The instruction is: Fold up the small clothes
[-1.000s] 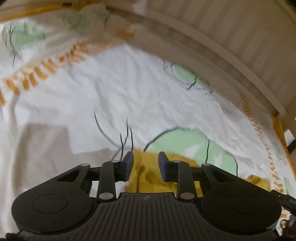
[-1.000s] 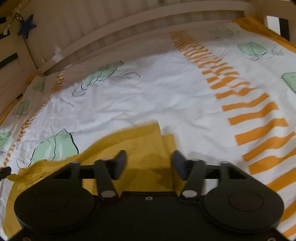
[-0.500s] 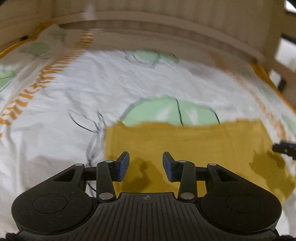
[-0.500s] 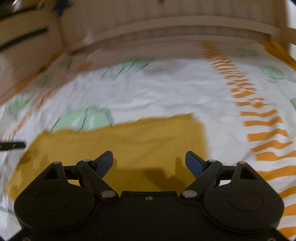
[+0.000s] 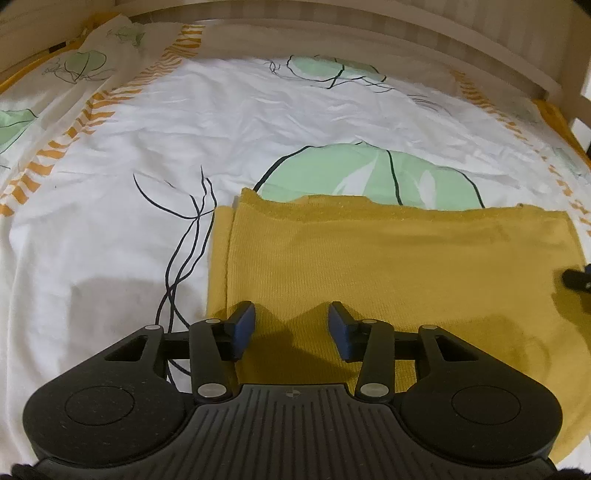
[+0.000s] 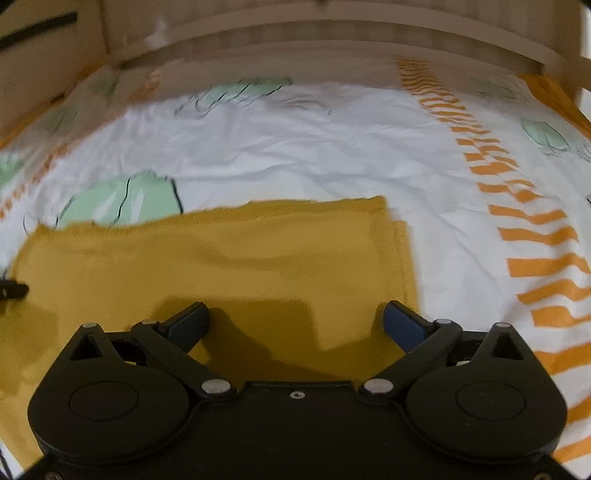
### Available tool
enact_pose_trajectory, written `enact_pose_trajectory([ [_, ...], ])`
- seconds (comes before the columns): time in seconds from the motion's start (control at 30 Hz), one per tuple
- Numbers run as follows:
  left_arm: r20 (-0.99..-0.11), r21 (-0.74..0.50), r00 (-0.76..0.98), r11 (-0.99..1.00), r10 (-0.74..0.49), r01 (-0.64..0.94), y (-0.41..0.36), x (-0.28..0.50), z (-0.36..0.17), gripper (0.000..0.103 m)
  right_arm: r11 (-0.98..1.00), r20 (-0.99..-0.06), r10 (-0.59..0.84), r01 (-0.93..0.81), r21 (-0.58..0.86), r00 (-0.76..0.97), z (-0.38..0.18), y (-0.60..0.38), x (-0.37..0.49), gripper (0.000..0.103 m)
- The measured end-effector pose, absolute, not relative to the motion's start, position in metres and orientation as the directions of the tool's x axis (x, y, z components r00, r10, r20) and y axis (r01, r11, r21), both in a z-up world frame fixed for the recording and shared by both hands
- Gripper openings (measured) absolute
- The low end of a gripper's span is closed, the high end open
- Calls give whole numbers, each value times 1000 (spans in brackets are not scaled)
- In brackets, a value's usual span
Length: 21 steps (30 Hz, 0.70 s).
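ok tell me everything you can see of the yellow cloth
The yellow cloth is a mustard, finely ribbed knit lying flat on the printed bedsheet, folded into a wide rectangle. At its left end a lower layer peeks out past the top layer; the right wrist view shows the same at the right end. Its far edge covers part of a green leaf print. The left gripper and right gripper hang open over its near edge, holding nothing and casting shadows on it.

Bedroom: printed bedsheet [image 5: 258,122], wooden slatted bedframe [image 5: 424,33].

Garment [image 5: 388,266]: mustard yellow, finely ribbed. Bedsheet [image 5: 155,133]: white, mint-green leaves outlined black, orange dash stripes.
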<state>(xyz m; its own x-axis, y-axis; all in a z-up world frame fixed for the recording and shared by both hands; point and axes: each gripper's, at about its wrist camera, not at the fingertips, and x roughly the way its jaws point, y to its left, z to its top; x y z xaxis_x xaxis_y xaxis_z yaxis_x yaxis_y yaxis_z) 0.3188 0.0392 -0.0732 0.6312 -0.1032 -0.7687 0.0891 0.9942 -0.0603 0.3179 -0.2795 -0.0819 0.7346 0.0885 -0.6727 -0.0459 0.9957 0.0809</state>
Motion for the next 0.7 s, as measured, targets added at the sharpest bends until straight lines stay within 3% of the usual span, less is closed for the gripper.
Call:
enact_pose_trajectory([
  [0.23,-778,-92,617,993,-119,75,37,307,-56,44,962,-595,157,14,272,788,-62,-314,271,102],
  [0.4,-774,-115,609,984,-173,133,18,274,-44,44,940,-618,165,67,334,769,-69,-332,245,103],
  [0.7,-833,-41,537,983,-132,178,-24,251,-60,47,978,-692,78,78,192,718,-89,-330,206,103],
])
